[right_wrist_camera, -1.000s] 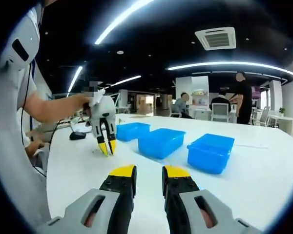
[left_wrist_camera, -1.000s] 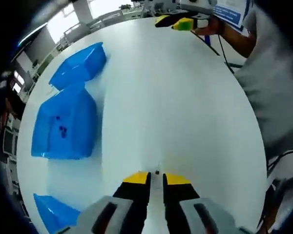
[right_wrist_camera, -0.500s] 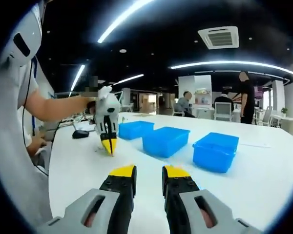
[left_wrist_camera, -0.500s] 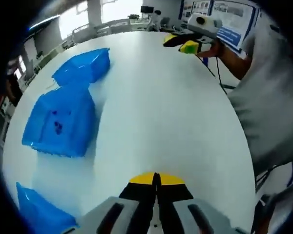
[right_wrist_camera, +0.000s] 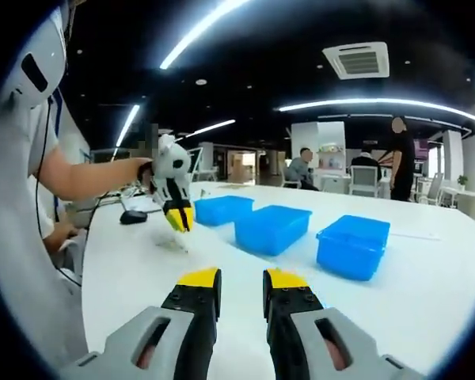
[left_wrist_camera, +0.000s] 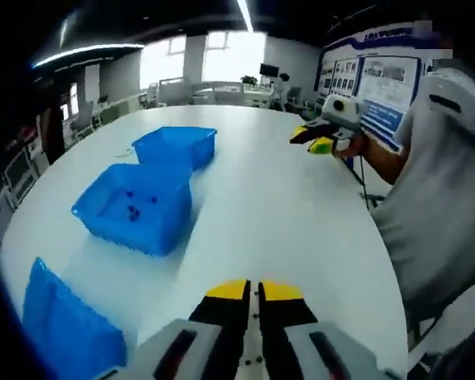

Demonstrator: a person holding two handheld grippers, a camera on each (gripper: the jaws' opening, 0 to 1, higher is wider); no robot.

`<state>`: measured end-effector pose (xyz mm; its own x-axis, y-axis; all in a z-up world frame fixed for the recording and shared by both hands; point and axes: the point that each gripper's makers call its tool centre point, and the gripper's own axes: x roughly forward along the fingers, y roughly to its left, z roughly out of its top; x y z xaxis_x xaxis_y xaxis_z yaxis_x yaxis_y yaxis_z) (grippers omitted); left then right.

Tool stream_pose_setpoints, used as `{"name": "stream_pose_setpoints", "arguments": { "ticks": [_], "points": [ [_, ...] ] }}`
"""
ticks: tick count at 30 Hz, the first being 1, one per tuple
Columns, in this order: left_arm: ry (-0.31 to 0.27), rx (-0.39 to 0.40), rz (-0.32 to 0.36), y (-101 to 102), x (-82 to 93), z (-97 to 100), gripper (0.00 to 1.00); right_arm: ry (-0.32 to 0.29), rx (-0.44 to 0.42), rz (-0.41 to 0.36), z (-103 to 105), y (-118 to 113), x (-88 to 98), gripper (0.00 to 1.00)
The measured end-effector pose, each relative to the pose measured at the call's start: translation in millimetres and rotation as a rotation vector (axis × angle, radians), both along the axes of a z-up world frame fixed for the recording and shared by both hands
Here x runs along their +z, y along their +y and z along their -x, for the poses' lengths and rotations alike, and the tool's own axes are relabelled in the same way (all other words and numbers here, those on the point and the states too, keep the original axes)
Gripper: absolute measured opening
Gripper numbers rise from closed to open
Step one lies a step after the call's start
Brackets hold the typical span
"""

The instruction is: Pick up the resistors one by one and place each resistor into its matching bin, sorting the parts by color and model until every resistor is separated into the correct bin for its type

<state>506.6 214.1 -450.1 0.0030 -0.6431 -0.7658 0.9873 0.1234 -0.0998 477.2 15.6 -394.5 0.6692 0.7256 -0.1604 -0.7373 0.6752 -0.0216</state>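
Observation:
My left gripper (left_wrist_camera: 255, 294) has its yellow-tipped jaws pressed together, apparently on a small resistor that is too tiny to make out. In the right gripper view, the left gripper (right_wrist_camera: 179, 219) hangs a little above the white table (right_wrist_camera: 142, 277), left of the bins. Three blue bins stand in a row: the far bin (left_wrist_camera: 176, 146), the middle bin (left_wrist_camera: 138, 207) holding several small dark parts, and the near bin (left_wrist_camera: 63, 332). They also appear as the far bin (right_wrist_camera: 224, 210), middle bin (right_wrist_camera: 273, 228) and near bin (right_wrist_camera: 354, 245). My right gripper (right_wrist_camera: 241, 285) is open and holds nothing; across the table it appears as the right gripper (left_wrist_camera: 313, 140).
The person in a white shirt (left_wrist_camera: 435, 206) stands along the table's edge. A dark cable and a small black object (right_wrist_camera: 131, 216) lie near the far table edge. Other people (right_wrist_camera: 396, 158) and chairs are in the background. Bare table (left_wrist_camera: 285, 214) lies between my left gripper and the bins.
My left gripper closed on a small dark part on the table, then rose and tilted up toward the bins. The right gripper stayed put and open.

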Motion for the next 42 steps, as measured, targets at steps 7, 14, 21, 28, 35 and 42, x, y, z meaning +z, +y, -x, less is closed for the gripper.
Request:
{"name": "stream_pose_setpoints", "arguments": {
  "ticks": [7, 14, 21, 28, 35, 42],
  "points": [
    [0.000, -0.065, -0.140, -9.2, -24.0, 5.6, 0.12, 0.004, -0.004, -0.004, 1.9, -0.2, -1.4, 0.24],
    [0.017, -0.078, -0.181, -9.6, -29.0, 0.2, 0.12, 0.011, -0.021, -0.004, 1.8, -9.1, -4.0, 0.24],
    [-0.001, -0.137, -0.209, -8.3, -30.0, -2.7, 0.06, 0.018, -0.026, -0.005, 0.7, -14.2, -6.3, 0.24],
    [-0.031, -0.147, -0.216, -6.4, -29.1, -7.3, 0.05, 0.027, -0.026, -0.009, -2.4, -13.7, -9.5, 0.24],
    [0.022, -0.051, 0.077, -25.0, 3.3, -3.5, 0.04, 0.014, -0.009, 0.007, -2.8, -6.0, -5.5, 0.24],
    [-0.045, 0.172, 0.344, -3.5, 49.1, -36.1, 0.04, 0.014, 0.018, 0.015, -5.0, 6.7, -4.6, 0.24]
  ]
}}
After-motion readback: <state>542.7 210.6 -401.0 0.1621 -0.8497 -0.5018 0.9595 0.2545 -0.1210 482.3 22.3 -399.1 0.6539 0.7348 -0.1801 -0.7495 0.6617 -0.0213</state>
